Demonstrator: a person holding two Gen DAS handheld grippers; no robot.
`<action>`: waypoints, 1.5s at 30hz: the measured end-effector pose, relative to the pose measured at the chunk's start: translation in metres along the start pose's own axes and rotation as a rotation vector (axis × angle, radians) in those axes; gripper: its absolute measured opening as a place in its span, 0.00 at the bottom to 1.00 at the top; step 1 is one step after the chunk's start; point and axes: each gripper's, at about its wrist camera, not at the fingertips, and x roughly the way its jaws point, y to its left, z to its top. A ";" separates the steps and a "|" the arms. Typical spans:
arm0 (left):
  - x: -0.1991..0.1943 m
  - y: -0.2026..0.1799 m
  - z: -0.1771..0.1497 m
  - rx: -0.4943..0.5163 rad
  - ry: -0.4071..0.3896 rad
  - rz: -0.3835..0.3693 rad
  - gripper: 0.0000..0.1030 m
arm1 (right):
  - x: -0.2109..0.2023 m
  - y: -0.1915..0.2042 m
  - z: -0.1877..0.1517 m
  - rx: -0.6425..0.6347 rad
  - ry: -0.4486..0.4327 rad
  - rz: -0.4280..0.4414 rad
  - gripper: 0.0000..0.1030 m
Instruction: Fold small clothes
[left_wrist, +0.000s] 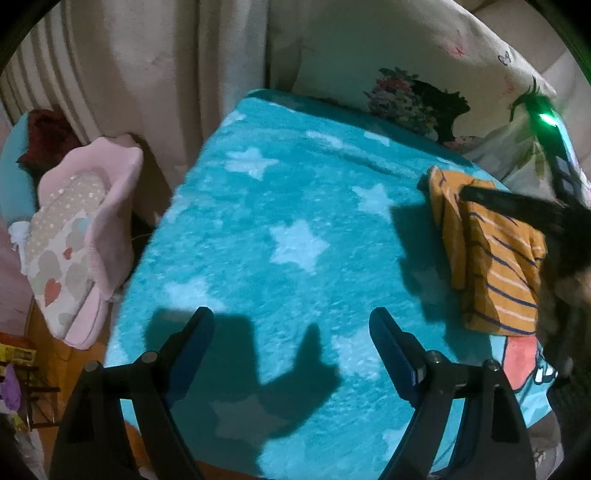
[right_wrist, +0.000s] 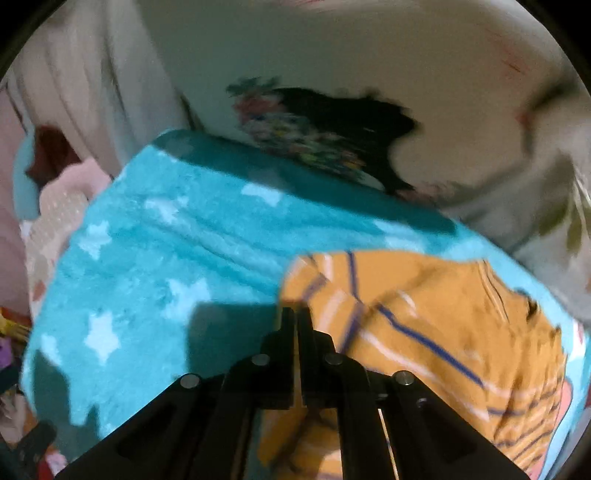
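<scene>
The orange striped garment (right_wrist: 424, 332) is lying bunched at the right side of the teal star blanket (left_wrist: 280, 206), near its edge. The right gripper (right_wrist: 295, 317) is pinching its jaws tight at the cloth's left edge; whether fabric is truly caught between them is too blurred to tell. The left gripper (left_wrist: 291, 339) is hovering wide and empty over bare blanket, well apart from the cloth. A good fold probably needs it gripping the matching corner before both lift evenly.

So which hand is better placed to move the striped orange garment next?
Right. The right gripper is shut at the orange garment's edge, though a pinch isn't clear. The left gripper is open over bare blanket.
</scene>
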 end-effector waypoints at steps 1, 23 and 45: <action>0.002 -0.004 0.002 0.006 0.002 -0.012 0.83 | -0.005 -0.006 -0.003 0.013 0.002 0.005 0.05; 0.105 -0.154 0.035 0.042 0.130 -0.345 0.83 | -0.110 -0.248 -0.229 0.606 0.016 -0.167 0.21; 0.032 -0.265 0.055 0.037 0.017 -0.328 0.12 | -0.127 -0.314 -0.254 0.529 -0.085 -0.005 0.21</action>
